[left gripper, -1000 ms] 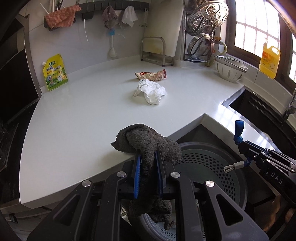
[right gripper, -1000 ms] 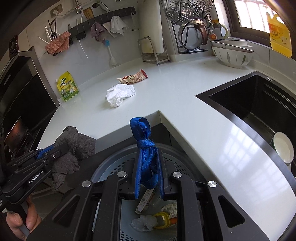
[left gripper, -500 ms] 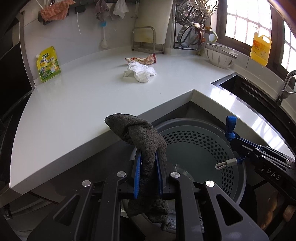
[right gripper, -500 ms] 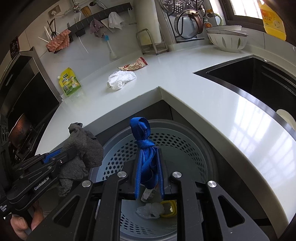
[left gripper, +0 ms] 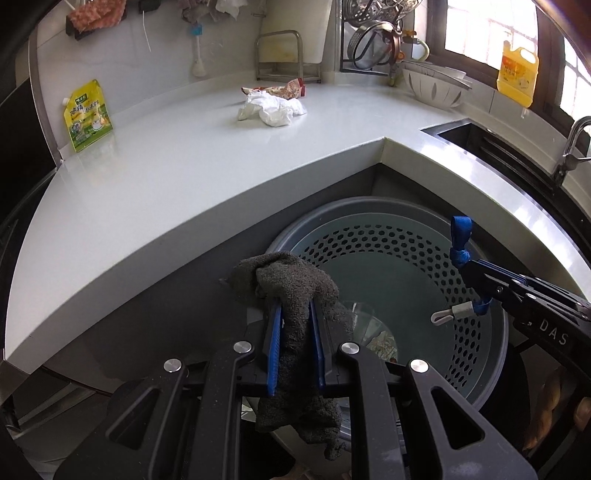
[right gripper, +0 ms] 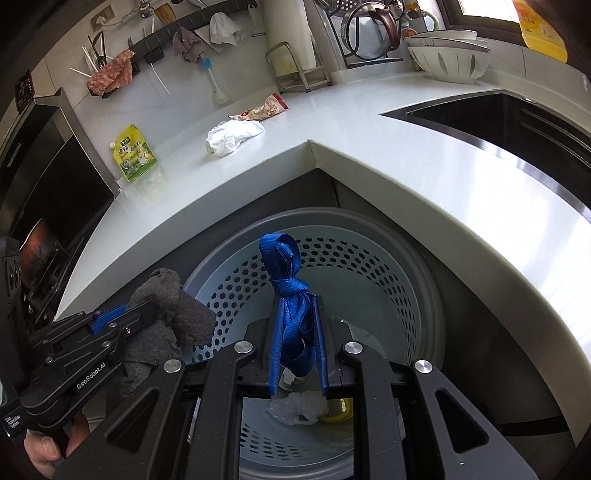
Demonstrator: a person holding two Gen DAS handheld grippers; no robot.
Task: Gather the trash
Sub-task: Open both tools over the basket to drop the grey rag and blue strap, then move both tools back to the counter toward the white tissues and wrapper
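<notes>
Both grippers came down from the worktop [left gripper: 184, 177] to over the bin [right gripper: 369, 236]. Left gripper [left gripper: 295, 332] jaws clamped on grey rag [left gripper: 291, 291], right gripper [right gripper: 297, 332] jaws on blue strap [right gripper: 284, 266]. Prob. ready to drop; tissue [left gripper: 271, 109] & wrapper [left gripper: 284, 88] remain on worktop.

Daylight from the window [left gripper: 476, 33] glares off the white surface [right gripper: 461, 177]; fisheye edges bend and darken, focus stays sharp.

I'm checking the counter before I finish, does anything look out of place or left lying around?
Yes. A crumpled white tissue and an empty snack wrapper lie loose in the middle of the counter, touching each other, away from the items along the wall. They look like trash not yet collected. Nothing looks spilled or broken.
</notes>
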